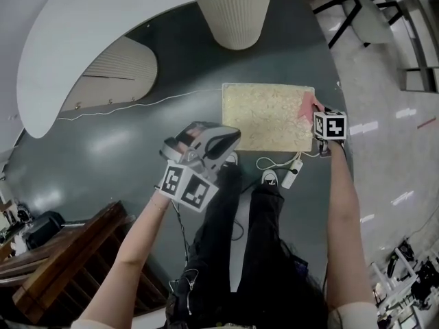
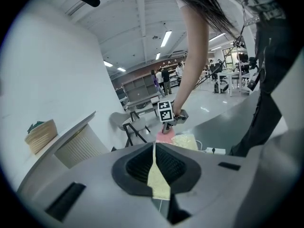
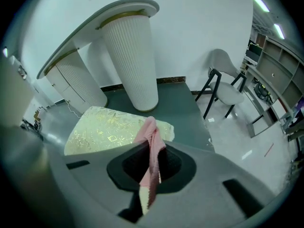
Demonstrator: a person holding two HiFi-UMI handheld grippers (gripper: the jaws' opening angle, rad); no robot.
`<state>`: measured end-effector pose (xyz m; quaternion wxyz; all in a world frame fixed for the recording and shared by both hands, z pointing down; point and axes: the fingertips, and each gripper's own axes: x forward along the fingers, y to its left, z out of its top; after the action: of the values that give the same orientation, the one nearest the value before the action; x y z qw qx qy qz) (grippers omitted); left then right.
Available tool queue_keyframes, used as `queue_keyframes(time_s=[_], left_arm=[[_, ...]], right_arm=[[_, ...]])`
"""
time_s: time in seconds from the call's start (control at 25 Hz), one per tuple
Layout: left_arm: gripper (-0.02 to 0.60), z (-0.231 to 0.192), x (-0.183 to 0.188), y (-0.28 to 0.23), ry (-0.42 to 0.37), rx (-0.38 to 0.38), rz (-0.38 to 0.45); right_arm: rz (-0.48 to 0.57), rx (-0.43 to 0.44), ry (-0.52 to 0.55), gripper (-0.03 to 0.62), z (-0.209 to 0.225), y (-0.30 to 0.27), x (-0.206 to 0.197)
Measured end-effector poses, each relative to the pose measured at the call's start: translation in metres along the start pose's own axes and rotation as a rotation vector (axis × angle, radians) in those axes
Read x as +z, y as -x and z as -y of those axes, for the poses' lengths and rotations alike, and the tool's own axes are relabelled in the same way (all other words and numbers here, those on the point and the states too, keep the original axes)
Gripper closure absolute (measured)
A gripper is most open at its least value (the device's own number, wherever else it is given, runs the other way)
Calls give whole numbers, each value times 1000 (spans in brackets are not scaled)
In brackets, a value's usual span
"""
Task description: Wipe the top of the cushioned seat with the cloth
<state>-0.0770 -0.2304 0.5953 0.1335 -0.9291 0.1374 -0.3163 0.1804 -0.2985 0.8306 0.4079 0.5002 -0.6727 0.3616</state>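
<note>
Dark shiny floor [image 1: 103,149] lies under everything, and a big white table [image 1: 103,33] curves over it, cut off at the top of my head view. My own legs hide the floor below the seat. My left gripper [image 2: 159,167] has its jaws pressed flat together and holds nothing; it hangs over the floor, apart from the seat. My right gripper [image 3: 151,163] is pinched tight on the pink cloth [image 3: 150,137], which is thin and soft with a zigzag edge. The cloth covers a bit of the seat's right end, and I cannot tell if it touches. The seat [image 1: 267,117] is a flat rectangle, pale yellow with a shiny gold leaf pattern, near a ribbed white table leg [image 3: 133,56]. A white plug strip [image 1: 291,175] lies just beside the seat. A grey chair [image 3: 228,87] stands well apart.
</note>
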Motion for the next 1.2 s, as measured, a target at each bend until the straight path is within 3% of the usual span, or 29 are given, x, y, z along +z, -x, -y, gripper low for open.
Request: queue_keyframes(time_s=[0.2,0.44,0.84,1.2], left_arm=[[565,4,5,-3,2,-4,-3],[565,0,12,1,18,14,2],[565,-9,-5,28,55,64,-20],[565,-7,-42,61,108,103,-58]], right_arm=[[-2,5,-16,585,7,9,-5],[61,117,38,585,-32,28,17],[115,338,158,585,-168,18,56],[65,462,230,585,-281,-15,48]])
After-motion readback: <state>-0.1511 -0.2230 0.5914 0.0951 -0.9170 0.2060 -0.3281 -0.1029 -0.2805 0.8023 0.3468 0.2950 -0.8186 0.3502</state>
